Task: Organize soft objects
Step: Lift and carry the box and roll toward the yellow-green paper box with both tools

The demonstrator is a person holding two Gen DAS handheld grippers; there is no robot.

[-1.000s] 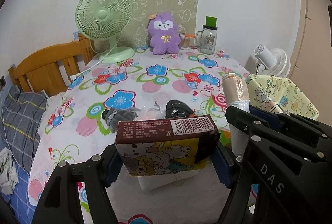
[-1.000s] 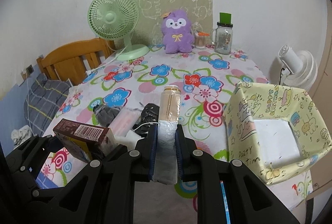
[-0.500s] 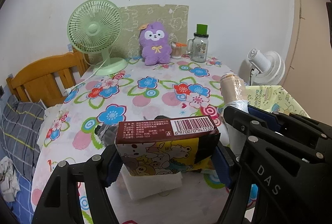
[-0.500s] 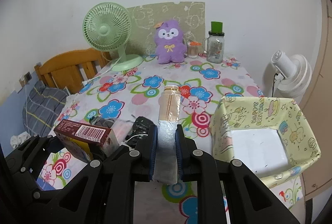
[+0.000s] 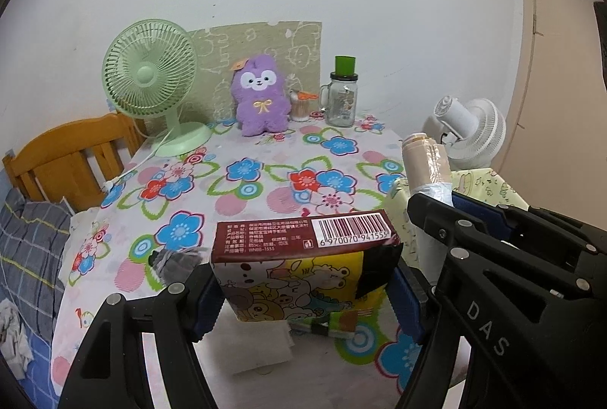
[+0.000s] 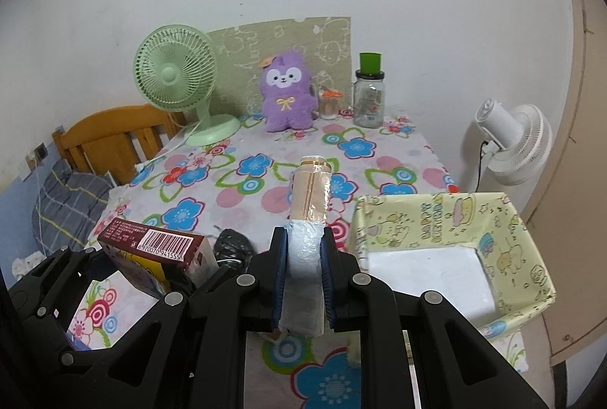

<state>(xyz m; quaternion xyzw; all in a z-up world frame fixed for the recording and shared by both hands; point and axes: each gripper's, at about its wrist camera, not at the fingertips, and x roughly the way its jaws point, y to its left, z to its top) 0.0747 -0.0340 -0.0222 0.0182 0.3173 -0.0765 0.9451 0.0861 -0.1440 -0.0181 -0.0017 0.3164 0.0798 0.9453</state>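
Above the flowered table (image 6: 265, 196), from left: left gripper (image 5: 303, 289), jaws clamped on a cartoon-printed box (image 5: 303, 257) with a brown barcoded top, held off the cloth; right gripper (image 6: 303, 280), jaws clenched on a plastic-wrapped beige roll (image 6: 309, 215), raised just beside the open yellow bin (image 6: 436, 219). Farther back by the wall: green fan (image 6: 176, 75), purple plush (image 6: 286, 92), glass jar (image 6: 370, 101).

We saw a desk (image 6: 265, 181) covered in white cloth patterned with blue, red and pink flowers. The fan (image 6: 178, 82) was pale green, the plush toy (image 6: 288, 90) purple with a white face. Our black tongs (image 6: 303, 280) had blue pads. The pack (image 5: 303, 257) was brown-topped with yellow cartoon sides; the box (image 6: 447, 215) pale yellow-green, cartoon-printed.
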